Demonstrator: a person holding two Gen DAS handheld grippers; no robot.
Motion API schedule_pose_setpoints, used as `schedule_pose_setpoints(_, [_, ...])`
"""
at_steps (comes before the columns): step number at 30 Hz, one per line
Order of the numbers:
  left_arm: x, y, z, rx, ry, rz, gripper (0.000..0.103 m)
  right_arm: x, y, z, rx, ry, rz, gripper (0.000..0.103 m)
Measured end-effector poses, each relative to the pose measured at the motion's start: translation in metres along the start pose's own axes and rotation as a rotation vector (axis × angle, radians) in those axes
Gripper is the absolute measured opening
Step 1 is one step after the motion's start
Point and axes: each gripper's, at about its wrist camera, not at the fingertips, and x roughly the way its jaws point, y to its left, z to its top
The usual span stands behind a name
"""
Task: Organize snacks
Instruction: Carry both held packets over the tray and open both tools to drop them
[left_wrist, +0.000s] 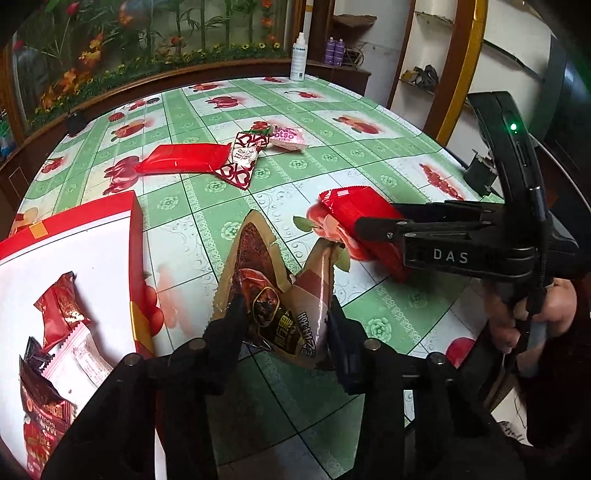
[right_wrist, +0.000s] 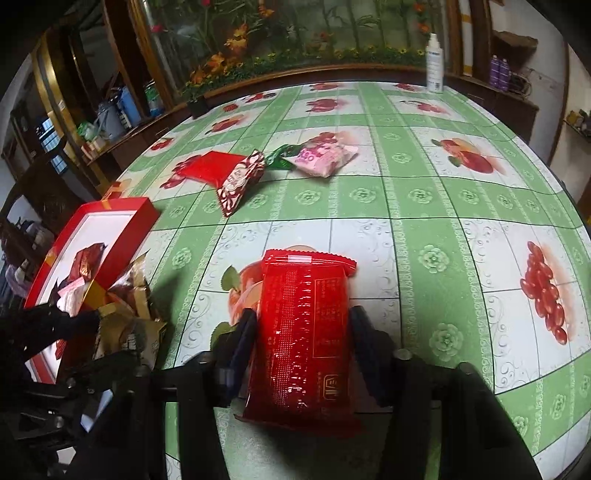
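In the left wrist view my left gripper (left_wrist: 282, 314) is shut on a brown and gold snack packet (left_wrist: 269, 284), which crumples between the pads just above the tablecloth. Beside it on the left lies the red box (left_wrist: 135, 236) with a white inside, holding several snack packets. My right gripper (right_wrist: 303, 325) is shut on a long red packet (right_wrist: 303, 332) lying flat on the table, one pad on each long side. That same red packet (left_wrist: 354, 210) and the right gripper (left_wrist: 373, 236) show at the right of the left wrist view.
Farther back lie a red packet (left_wrist: 181, 158), a red-and-white patterned packet (left_wrist: 242, 158), a pink packet (left_wrist: 288, 138) and a green wrapper (right_wrist: 280, 153). A white spray bottle (left_wrist: 298, 57) stands at the far edge. A hand (left_wrist: 517, 317) grips the right handle.
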Motion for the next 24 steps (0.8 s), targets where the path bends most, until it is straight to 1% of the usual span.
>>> schedule_pose_setpoints(1, [-0.002, 0.001, -0.001, -0.011, -0.006, -0.011, 0.034, 0.000, 0.000, 0.000, 0.004, -0.004, 0.002, 0.049])
schedule_pose_setpoints(3, [-0.007, 0.005, -0.002, -0.041, -0.023, -0.063, 0.029, -0.001, -0.001, -0.001, 0.021, -0.009, 0.014, 0.048])
schedule_pose_setpoints(4, [-0.009, 0.007, -0.002, -0.053, -0.032, -0.094, 0.024, -0.001, -0.001, -0.001, 0.032, -0.012, 0.029, 0.048])
schedule_pose_setpoints(6, [-0.015, 0.011, -0.003, -0.073, -0.044, -0.116, 0.023, -0.002, -0.002, -0.001, 0.057, -0.010, 0.094, 0.048])
schedule_pose_setpoints(10, [-0.019, 0.019, -0.006, -0.108, -0.056, -0.123, 0.023, -0.008, 0.007, 0.001, 0.060, -0.022, 0.145, 0.047])
schedule_pose_setpoints(12, [-0.024, 0.024, -0.007, -0.124, -0.070, -0.138, 0.023, -0.014, 0.013, 0.004, 0.059, -0.033, 0.198, 0.047])
schedule_pose_setpoints(14, [-0.034, 0.026, -0.007, -0.135, -0.095, -0.143, 0.023, -0.018, 0.020, 0.006, 0.059, -0.030, 0.255, 0.047])
schedule_pose_setpoints(16, [-0.046, 0.029, -0.007, -0.137, -0.125, -0.147, 0.023, -0.021, 0.031, 0.011, 0.054, -0.025, 0.293, 0.047])
schedule_pose_setpoints(20, [-0.077, 0.044, -0.007, -0.158, -0.200, -0.094, 0.023, -0.025, 0.064, 0.022, 0.007, -0.031, 0.360, 0.047])
schedule_pose_setpoints(22, [-0.092, 0.056, -0.009, -0.170, -0.237, -0.014, 0.023, -0.025, 0.088, 0.030, -0.033, -0.046, 0.387, 0.047])
schedule_pose_setpoints(24, [-0.102, 0.070, -0.014, -0.203, -0.260, 0.039, 0.023, -0.022, 0.113, 0.037, -0.066, -0.048, 0.419, 0.047])
